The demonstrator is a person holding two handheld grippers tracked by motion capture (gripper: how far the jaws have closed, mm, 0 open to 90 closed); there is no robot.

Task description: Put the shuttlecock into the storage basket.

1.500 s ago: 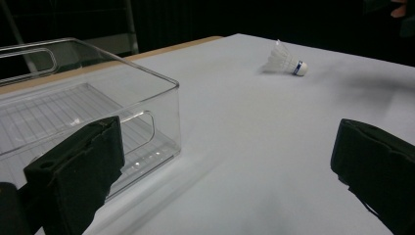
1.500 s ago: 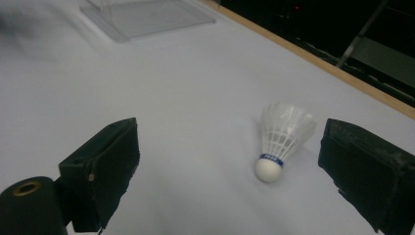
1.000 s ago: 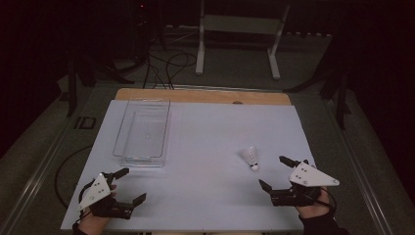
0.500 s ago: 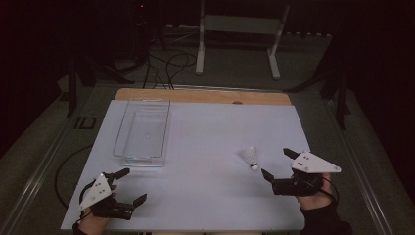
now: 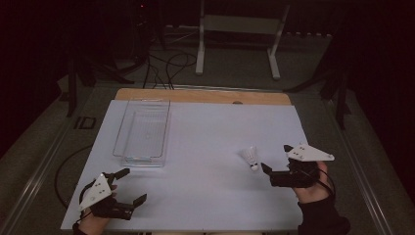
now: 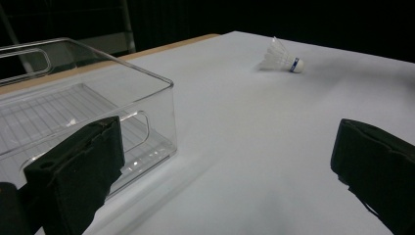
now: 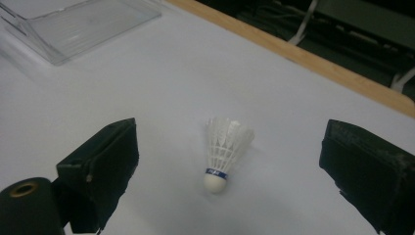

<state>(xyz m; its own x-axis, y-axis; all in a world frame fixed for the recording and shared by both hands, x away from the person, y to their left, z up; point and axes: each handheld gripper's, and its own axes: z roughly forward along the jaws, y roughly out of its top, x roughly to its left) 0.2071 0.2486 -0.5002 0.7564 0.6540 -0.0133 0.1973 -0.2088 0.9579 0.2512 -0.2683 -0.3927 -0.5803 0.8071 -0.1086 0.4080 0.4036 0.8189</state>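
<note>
A white shuttlecock with a blue band lies on its side on the white table sheet, cork end toward the person. My right gripper is open just to its right, jaws pointing left at it; in the right gripper view the shuttlecock lies on the sheet just ahead of the two spread jaws. My left gripper stands open at the front left corner with nothing between its jaws. A clear plastic bin sits empty at the left; it is close ahead in the left gripper view, the shuttlecock far off.
A wooden table edge runs along the far side of the sheet. Beyond it stand a white metal frame and floor cables. Bare sheet lies between the bin and the shuttlecock.
My right gripper has shifted right and slightly forward, staying open beside the shuttlecock. The left gripper and the shuttlecock have not moved.
</note>
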